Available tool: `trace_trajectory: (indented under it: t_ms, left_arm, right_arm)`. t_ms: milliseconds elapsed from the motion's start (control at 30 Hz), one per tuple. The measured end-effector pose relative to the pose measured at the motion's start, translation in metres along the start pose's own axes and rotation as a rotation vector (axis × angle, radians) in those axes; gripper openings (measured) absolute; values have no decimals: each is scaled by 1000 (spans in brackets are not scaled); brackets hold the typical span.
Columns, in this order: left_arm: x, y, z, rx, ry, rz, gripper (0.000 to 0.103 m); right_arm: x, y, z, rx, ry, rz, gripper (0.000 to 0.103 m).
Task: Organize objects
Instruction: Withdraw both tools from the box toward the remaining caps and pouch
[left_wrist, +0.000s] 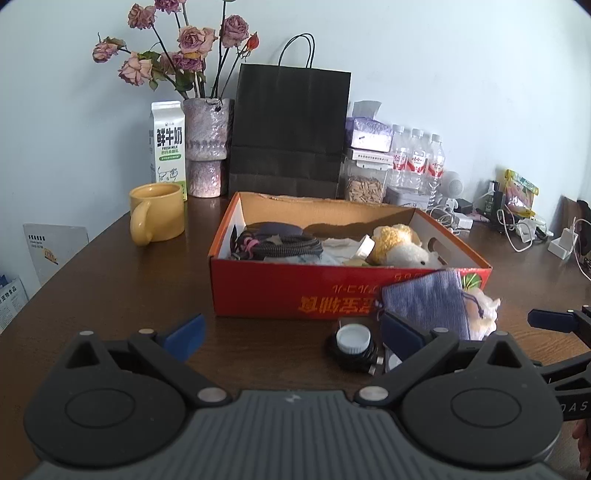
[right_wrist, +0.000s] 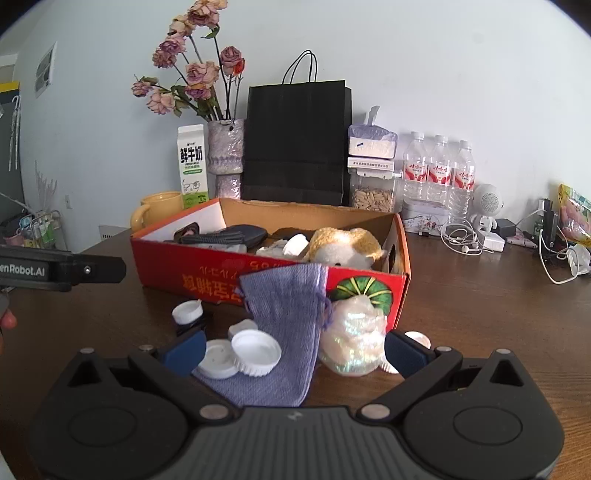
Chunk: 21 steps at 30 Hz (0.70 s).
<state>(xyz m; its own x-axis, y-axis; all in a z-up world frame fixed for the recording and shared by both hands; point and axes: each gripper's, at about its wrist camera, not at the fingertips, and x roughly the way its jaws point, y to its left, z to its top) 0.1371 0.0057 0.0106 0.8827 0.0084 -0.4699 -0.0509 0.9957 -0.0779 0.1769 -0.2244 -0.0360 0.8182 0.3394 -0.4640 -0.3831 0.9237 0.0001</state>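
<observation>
A red cardboard box (left_wrist: 288, 291) (right_wrist: 207, 277) on the brown table holds a plush toy (left_wrist: 399, 247) (right_wrist: 343, 247), dark cables (left_wrist: 280, 245) and other items. In front of it lie a purple fabric pouch (left_wrist: 428, 302) (right_wrist: 284, 317), a shiny white wrapped ball (right_wrist: 351, 339), several white caps (right_wrist: 255, 350) and a dark item with a white cap (left_wrist: 352, 339). My left gripper (left_wrist: 293, 334) is open and empty, left of the pouch. My right gripper (right_wrist: 293, 349) is open, its fingers either side of the pouch, caps and ball.
A yellow mug (left_wrist: 157, 214), milk carton (left_wrist: 168, 144), vase of dried roses (left_wrist: 205, 147), black paper bag (left_wrist: 288, 129), jar, tissue pack and water bottles (right_wrist: 437, 173) stand at the back. Chargers and cables (right_wrist: 554, 251) lie at the right.
</observation>
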Motion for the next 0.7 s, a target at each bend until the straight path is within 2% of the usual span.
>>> trace_trajectory:
  t_ms: [167,233,300,367,500,700]
  left_arm:
    - [-3,3,-8,5,21,-2,103]
    - [-1,3,-9,3,26,-2,103]
    - [0,3,-10,2,29,-3,103]
    - [1,3,-10,1,32,-4,103]
    - [5,4,-12,-1,40,-3,103]
    - [9,4,-12,-3,47,-4,103]
  right_arm:
    - [-5,6,-4,-10,4,24,103]
    - [-3,8,-3,-10,5,41,97]
    - [1,10,-2,-8,14,62,84]
    - [9,11,-1,5,30,92,77]
    - [29,10,1,32,73,123,54]
    - [57,11,7,52,124,125,52]
